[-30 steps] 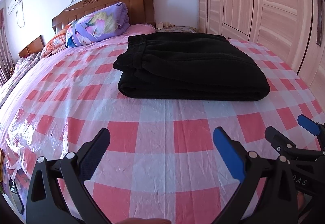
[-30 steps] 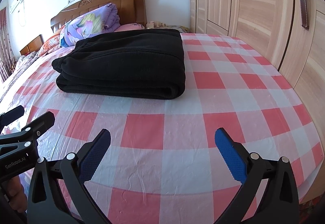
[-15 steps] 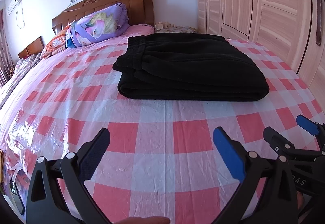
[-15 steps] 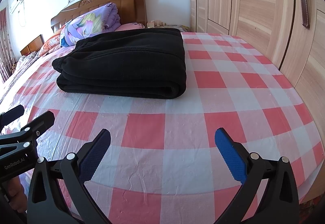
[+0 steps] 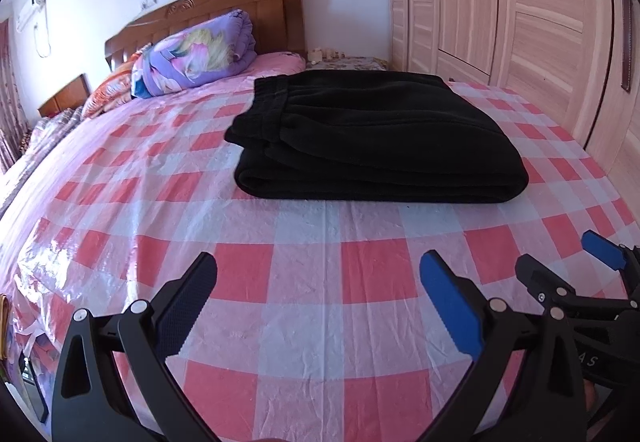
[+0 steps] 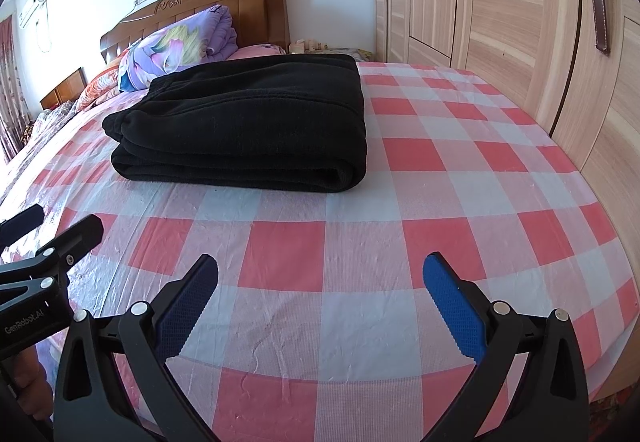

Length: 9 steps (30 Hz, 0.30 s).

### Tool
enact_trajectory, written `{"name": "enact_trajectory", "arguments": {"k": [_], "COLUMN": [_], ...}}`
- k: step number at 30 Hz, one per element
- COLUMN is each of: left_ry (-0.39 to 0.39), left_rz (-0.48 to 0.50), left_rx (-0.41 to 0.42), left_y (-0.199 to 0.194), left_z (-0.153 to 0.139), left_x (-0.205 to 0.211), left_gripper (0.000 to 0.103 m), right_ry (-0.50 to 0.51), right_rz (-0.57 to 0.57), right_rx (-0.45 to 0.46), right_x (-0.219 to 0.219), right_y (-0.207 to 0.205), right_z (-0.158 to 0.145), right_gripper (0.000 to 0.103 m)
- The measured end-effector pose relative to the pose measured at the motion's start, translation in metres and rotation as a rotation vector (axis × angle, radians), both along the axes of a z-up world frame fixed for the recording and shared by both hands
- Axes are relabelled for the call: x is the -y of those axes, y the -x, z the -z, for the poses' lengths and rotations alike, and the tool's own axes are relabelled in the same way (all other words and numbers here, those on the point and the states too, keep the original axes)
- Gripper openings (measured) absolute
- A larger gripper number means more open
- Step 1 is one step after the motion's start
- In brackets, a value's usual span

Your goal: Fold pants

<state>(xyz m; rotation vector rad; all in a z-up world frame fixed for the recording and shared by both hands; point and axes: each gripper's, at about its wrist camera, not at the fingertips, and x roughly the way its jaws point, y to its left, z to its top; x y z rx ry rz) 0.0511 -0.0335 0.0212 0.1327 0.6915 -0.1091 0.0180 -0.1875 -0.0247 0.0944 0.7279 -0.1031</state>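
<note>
A bed (image 5: 280,282) covered by a pink-and-white checked plastic sheet fills both views, its wooden headboard (image 5: 240,1) at the far end against the white wall. A tall light-wood wardrobe (image 5: 520,21) runs along the bed's right edge. A rolled purple floral quilt (image 5: 196,53) lies at the headboard end, toward the left. The black pants (image 5: 372,133) lie folded into a thick rectangular stack on the sheet, past the middle toward the headboard and well back from the near edge, with the waistband on the left side. The left gripper (image 5: 318,302) hangs over the near edge, jaws spread wide and holding nothing. The right gripper (image 6: 320,302) hangs just beside it, likewise spread and empty
</note>
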Motion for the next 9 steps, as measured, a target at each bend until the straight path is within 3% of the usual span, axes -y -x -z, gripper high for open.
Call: {"name": "enact_trajectory", "arguments": {"k": [9], "left_ry": [0.013], "left_rz": [0.024], "left_rx": [-0.021], "left_y": [-0.0018], "left_z": [0.0005], "left_x": [0.0002], "left_gripper": [0.101], "right_ry": [-0.006], "right_rz": [-0.001], "right_rx": [-0.004], "right_x": [0.0007], "right_y": [0.0003], "right_z": [0.0023], "right_gripper": [0.099]}}
